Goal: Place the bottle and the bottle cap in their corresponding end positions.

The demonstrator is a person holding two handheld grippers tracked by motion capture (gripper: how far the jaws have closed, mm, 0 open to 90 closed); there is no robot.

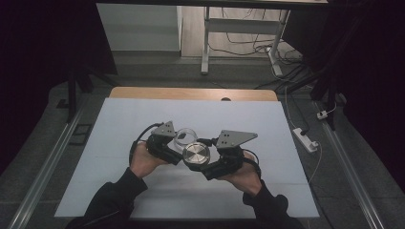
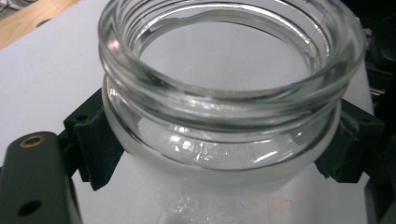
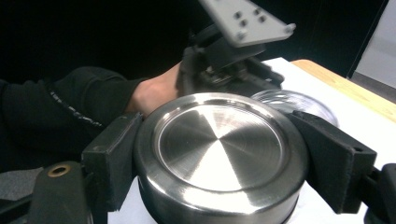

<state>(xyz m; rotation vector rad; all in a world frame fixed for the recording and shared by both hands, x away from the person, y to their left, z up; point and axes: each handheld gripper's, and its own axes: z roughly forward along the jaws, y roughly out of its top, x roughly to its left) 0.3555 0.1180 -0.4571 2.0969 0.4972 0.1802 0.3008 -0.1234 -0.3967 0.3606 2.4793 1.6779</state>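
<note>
The clear round glass jar point(image 2: 224, 93), mouth open, sits above the white table sheet point(image 1: 143, 119), pinched at its neck by the left gripper point(image 2: 219, 144); just beside it, the right gripper point(image 3: 219, 158) clamps the round brushed-steel lid point(image 3: 219, 154)

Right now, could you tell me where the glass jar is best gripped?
Grip the glass jar on the smooth wall just below its threaded neck, from the side, as the left tool does; the wider rim above likely stops it slipping through.
</note>
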